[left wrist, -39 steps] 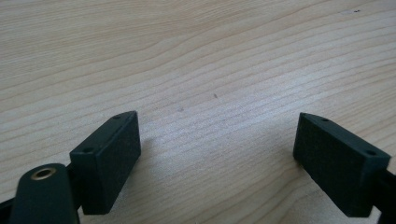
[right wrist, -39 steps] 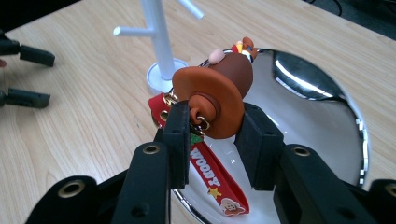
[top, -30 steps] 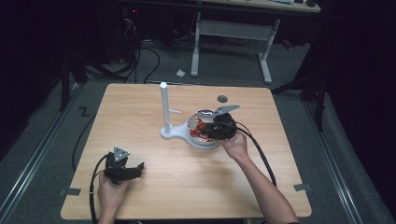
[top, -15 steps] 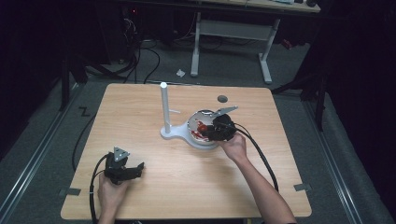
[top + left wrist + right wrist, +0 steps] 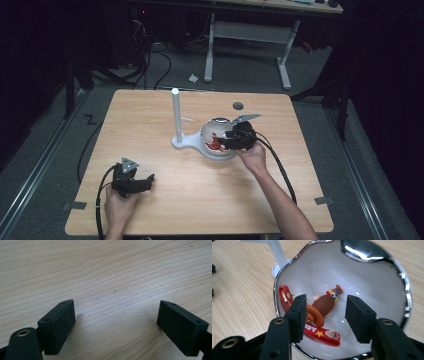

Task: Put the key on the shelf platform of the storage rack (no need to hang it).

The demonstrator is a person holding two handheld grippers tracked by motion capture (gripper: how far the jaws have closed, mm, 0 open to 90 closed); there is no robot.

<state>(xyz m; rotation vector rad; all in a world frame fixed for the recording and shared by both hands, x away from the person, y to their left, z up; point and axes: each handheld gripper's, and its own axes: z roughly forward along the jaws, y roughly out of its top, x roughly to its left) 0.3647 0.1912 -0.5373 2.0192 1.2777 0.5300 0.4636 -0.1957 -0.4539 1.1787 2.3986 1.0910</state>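
A white bowl with a silver rim [image 5: 212, 127] sits mid-table on a base with a white post [image 5: 176, 112]. In it lies a keychain [image 5: 323, 305]: a brown figure, an orange ring and a red strap [image 5: 320, 334]. My right gripper [image 5: 326, 299] hovers over the bowl [image 5: 367, 277]; its jaws have just been opening and stand apart on either side of the keychain, not pressing it. From above, that right gripper [image 5: 231, 140] covers the bowl's right half. My left gripper [image 5: 147, 181] rests near the front left, open over bare wood [image 5: 117, 305].
The wooden table [image 5: 200, 200] has a small dark round hole [image 5: 238, 105] behind the bowl. The post [image 5: 277, 251] stands just left of the bowl. Cables and a white desk frame [image 5: 250, 35] lie on the floor beyond the far edge.
The right gripper has stayed over the bowl with only a slight shift. The left gripper and hand have not moved.
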